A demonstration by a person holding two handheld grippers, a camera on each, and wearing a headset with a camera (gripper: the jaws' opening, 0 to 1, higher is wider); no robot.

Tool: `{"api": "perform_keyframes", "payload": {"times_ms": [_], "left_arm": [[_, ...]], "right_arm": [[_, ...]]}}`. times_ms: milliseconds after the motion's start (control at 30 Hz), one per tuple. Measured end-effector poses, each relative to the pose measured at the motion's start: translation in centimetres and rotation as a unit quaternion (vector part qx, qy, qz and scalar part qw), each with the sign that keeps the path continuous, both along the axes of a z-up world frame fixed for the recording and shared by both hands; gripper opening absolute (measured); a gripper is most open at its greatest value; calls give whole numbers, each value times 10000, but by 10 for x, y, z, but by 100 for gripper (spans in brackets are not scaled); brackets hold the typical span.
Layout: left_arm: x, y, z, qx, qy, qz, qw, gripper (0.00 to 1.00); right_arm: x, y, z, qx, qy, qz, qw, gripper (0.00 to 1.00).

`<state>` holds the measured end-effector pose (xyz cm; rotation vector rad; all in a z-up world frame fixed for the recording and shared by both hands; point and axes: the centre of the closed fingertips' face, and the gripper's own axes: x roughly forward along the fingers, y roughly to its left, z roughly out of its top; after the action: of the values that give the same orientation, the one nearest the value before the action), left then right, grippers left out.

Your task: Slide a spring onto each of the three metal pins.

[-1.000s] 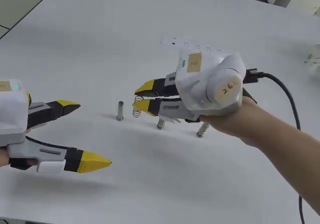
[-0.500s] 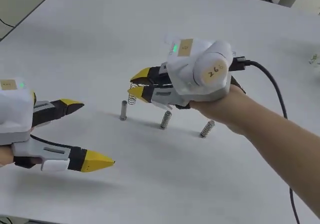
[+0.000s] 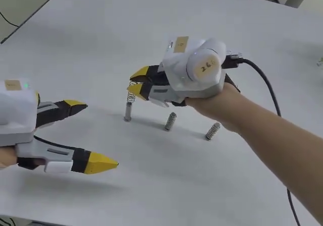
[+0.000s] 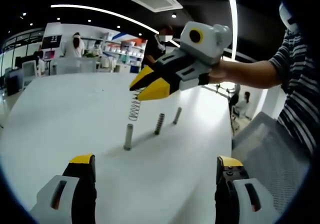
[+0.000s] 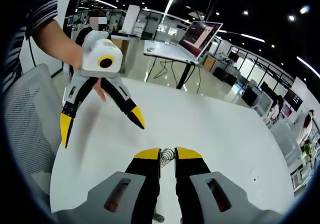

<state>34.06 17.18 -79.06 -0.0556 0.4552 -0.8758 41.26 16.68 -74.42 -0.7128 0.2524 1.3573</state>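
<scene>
My right gripper [image 3: 137, 83] is shut on a small metal spring [image 3: 131, 95], which hangs from its yellow tips just above a bare upright pin [image 3: 128, 112]. The same spring [image 4: 134, 108] dangles over that pin [image 4: 128, 136] in the left gripper view, and it shows between the right fingertips [image 5: 168, 155] in the right gripper view. Two more pins to the right each wear a spring: the middle one [image 3: 170, 121] and the right one [image 3: 212, 130]. My left gripper [image 3: 91, 132] stands open at the near left, holding nothing.
The white tabletop [image 3: 101, 39] stretches wide around the pins. A black cable [image 3: 267, 90] runs from the right gripper along the person's forearm [image 3: 272, 145]. A faint printed strip [image 3: 170, 43] lies behind the right gripper.
My right gripper has lifted the spring off the table and carried it left, from beside the middle pin to above the bare left pin. The left gripper stays put.
</scene>
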Motion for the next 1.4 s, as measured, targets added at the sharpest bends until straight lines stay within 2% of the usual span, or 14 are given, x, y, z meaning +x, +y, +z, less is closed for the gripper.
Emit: {"api": "perform_keyframes", "payload": {"times_ms": [100, 367, 467, 533, 800, 1400], "left_arm": [[0, 1, 0, 14, -9, 12, 10000, 97], [-1, 3, -1, 23, 4, 32, 10000, 96], [-1, 3, 0, 10, 14, 21, 10000, 96], [-1, 3, 0, 10, 16, 22, 10000, 96], [-2, 4, -2, 19, 38, 44, 10000, 96], [-3, 4, -4, -1, 73, 86, 9999, 95]], "right_arm": [[1, 0, -4, 17, 100, -52, 9999, 8], [0, 1, -10, -11, 146, -70, 9999, 8], [2, 1, -13, -92, 66, -66, 9999, 8], [2, 1, -14, -72, 135, -74, 9999, 8], [3, 1, -23, -165, 176, -67, 9997, 8], [0, 7, -64, -546, 474, -53, 9974, 8]]}}
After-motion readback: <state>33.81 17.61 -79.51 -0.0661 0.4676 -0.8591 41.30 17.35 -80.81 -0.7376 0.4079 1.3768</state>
